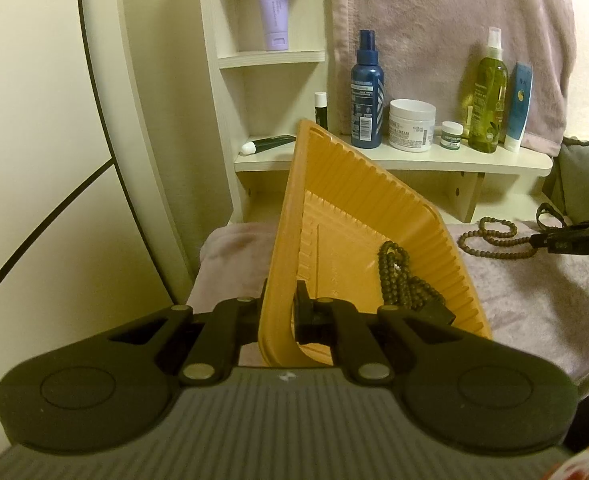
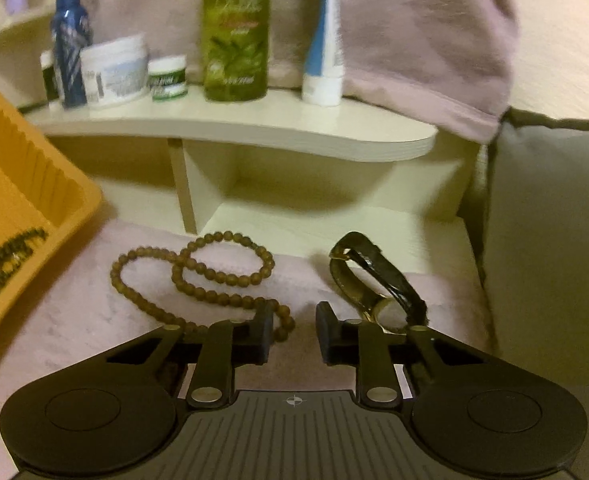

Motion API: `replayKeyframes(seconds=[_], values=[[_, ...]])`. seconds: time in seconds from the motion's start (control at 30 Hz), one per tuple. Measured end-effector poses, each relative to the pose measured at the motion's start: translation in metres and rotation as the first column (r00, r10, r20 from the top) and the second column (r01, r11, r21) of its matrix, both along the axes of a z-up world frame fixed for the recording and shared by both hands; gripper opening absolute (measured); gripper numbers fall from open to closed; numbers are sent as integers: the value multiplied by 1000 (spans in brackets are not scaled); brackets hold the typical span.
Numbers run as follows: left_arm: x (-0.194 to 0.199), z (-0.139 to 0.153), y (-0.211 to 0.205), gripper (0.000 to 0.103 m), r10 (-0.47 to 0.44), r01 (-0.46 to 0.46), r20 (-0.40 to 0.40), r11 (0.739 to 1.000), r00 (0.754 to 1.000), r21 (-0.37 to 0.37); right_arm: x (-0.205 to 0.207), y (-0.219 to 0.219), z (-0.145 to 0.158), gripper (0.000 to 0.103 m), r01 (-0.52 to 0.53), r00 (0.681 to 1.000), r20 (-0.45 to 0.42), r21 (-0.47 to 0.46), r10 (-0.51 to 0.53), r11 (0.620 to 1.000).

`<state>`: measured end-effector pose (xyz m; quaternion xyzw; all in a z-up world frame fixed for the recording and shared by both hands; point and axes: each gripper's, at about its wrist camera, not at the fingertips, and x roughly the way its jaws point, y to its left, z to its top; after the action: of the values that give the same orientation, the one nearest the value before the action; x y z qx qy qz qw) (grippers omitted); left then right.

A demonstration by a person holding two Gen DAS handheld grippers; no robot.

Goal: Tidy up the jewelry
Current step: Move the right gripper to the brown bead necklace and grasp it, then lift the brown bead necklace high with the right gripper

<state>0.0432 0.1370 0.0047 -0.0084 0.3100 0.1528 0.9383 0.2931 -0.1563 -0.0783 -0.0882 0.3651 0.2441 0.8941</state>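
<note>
Orange plastic made up the ribbed tray [image 1: 334, 184], the biggest task item, tilted up on edge over a pinkish towel [image 1: 534, 292] that covered the surface. Inside it, a dark beaded strand [image 1: 398, 276] lay bunched against the lower wall. Behind stood a cream shelf unit [image 1: 414, 160] with 1 blue spray bottle [image 1: 366, 92], 1 green bottle [image 1: 488, 100], 1 white jar [image 1: 411, 124] and 1 smaller jar [image 1: 451, 135], with more pink cloth [image 1: 434, 20] hanging at the back. A grey cushion [image 2: 554, 216] sat at the right.

On the towel beside the tray, apart from it, a brown bead necklace [image 2: 198, 276] lay in 2 loops, and near it a wristwatch [image 2: 374, 280] with a dark strap and gold case.

The left gripper [image 1: 280, 312] was clenched on the tray's near rim, 1 finger on each side of the wall. The right gripper [image 2: 294, 334] hovered low over the towel between necklace and watch, its jaws parted with nothing between them; the left fingertip [image 2: 264, 332] overlapped the necklace's end beads, though contact could not be judged.
</note>
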Motion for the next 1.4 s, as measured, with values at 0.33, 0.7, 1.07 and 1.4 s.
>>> replayKeyframes(seconds=[0.33,0.7,1.07,1.4], values=[[0,-1,1,7,0,0,1,1000,1000,-3,-18,-2,10,6,-52,998,-27,13,52,999],[-1,-1,1,7,-1,1,10,1000,1000,-8,-74,-18,45,6,-64,998,-19,124,66,990],[-3,-1,1,7,-7,7,17,1000,1000,-10,-107,-39,85,6,-60,998,28,193,55,979],[-4,-1,0,7,-7,7,17,1000,1000,-9,-110,-40,125,6,-87,991,118,218,62,972]])
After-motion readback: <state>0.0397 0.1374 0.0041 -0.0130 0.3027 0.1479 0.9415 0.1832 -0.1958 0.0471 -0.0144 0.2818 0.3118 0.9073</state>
